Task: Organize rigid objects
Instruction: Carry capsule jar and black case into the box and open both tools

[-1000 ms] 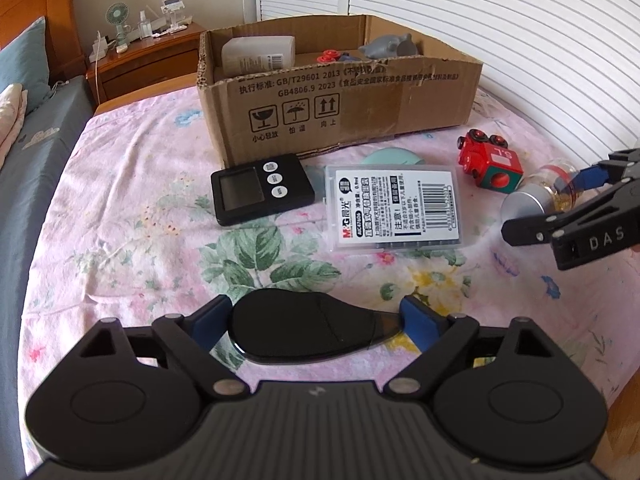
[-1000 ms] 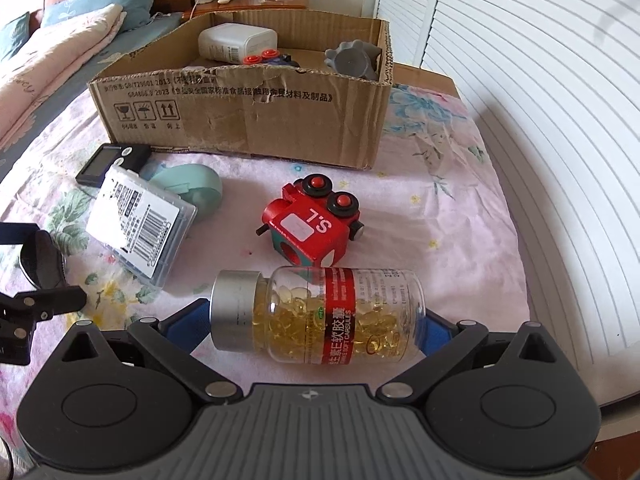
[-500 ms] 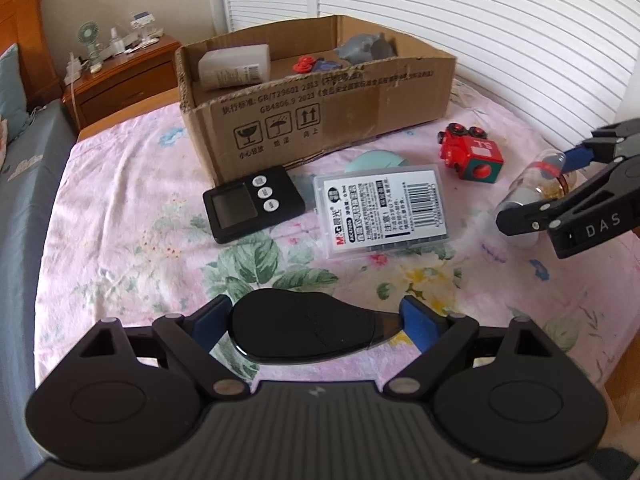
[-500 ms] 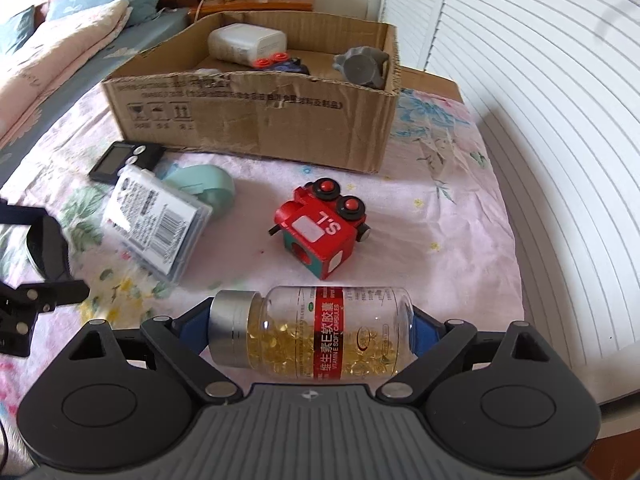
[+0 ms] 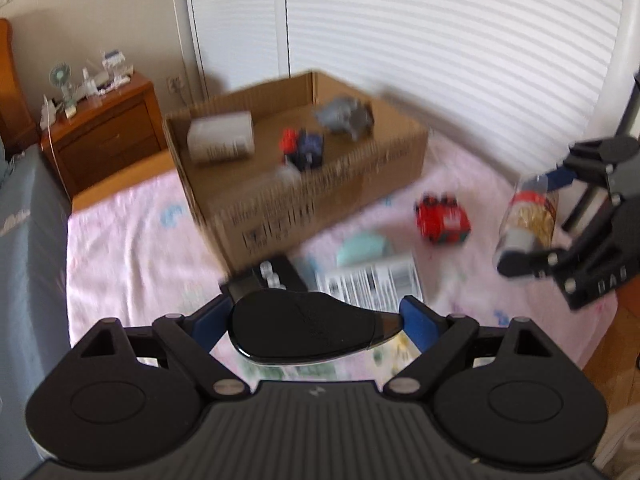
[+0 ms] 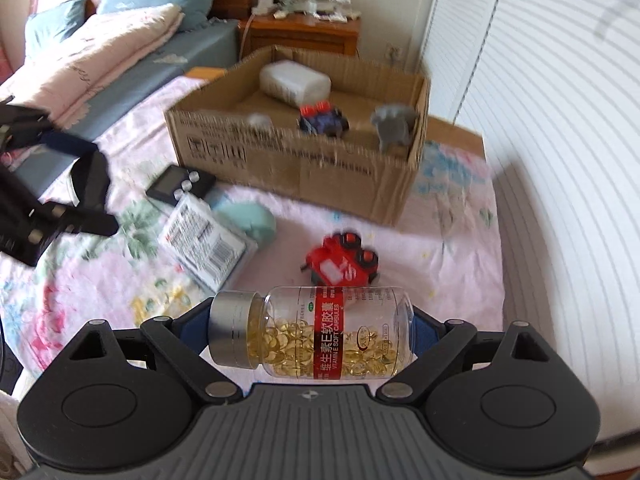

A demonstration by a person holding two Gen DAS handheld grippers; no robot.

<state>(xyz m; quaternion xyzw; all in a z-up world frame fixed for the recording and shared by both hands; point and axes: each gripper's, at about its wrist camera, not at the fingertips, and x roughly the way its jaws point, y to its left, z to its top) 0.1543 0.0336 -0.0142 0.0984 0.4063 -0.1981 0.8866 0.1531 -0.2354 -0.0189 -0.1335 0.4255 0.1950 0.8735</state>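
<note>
My left gripper (image 5: pixel 316 330) is shut on a flat black oval object (image 5: pixel 304 330) and holds it above the bed. My right gripper (image 6: pixel 310 334) is shut on a clear capsule bottle (image 6: pixel 316 332) with a silver cap and red label, held sideways in the air; the bottle also shows in the left wrist view (image 5: pixel 528 216). An open cardboard box (image 6: pixel 304 164) stands on the pink floral bedspread and holds a white bottle (image 6: pixel 294 82), a blue and red toy car (image 6: pixel 322 118) and a grey toy (image 6: pixel 392 128).
On the bedspread lie a red toy train (image 6: pixel 344 264), a clear plastic case with a barcode (image 6: pixel 204 236), a mint green object (image 6: pixel 250 220) and a black timer (image 6: pixel 180 184). A wooden nightstand (image 6: pixel 300 32) stands behind the box. White shutters (image 6: pixel 560 140) are at the right.
Both grippers have risen with their loads and tilted up, so the inside of the box now shows. The view is blurred by the motion.
</note>
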